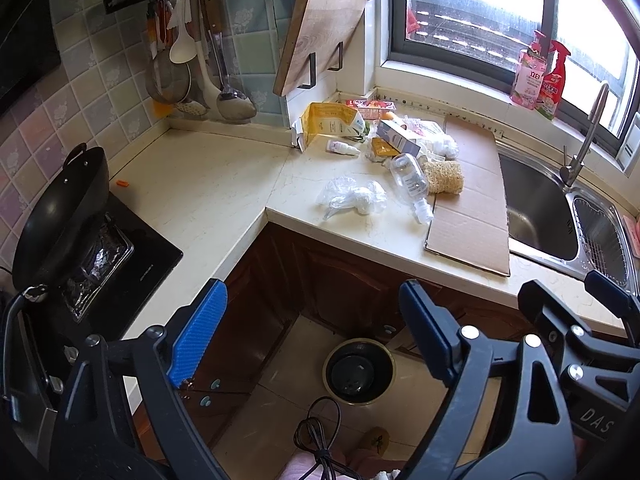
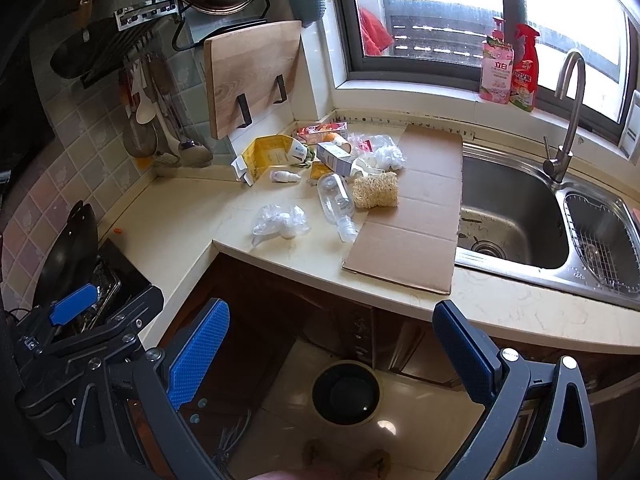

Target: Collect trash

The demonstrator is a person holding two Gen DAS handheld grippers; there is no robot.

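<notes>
Here, going left to right, a black wok [image 1: 60,216] sits tilted on the dark stove [image 1: 132,264] at the far left, and utensils [image 1: 188,64] hang on the tiled wall above the pale counter [image 1: 208,192]. A wooden cutting board [image 1: 320,36] leans in its bracket at the corner. Below it the trash lies in a loose cluster on the counter: a torn yellow carton [image 1: 328,122], a small white bottle [image 1: 342,147] just beside it, a crumpled clear plastic bag [image 1: 352,198] nearer the counter edge, a clear plastic bottle [image 1: 412,184] lying on its side, and a loofah scrubber [image 1: 444,176] touching the bottle and resting partly on a flat sheet of cardboard [image 1: 468,216]. More wrappers are piled behind, hard to tell apart. Further right come the steel sink [image 2: 516,216], its tap [image 2: 568,120], and two bottles [image 2: 508,68] on the window sill. On the floor below the counter stands a round dark bin [image 2: 346,394], apparently empty, though the inside is dim. The left gripper [image 1: 312,332] and the right gripper [image 2: 332,344] both hover above the bin, well short of the trash, each with jaws wide apart and holding nothing
</notes>
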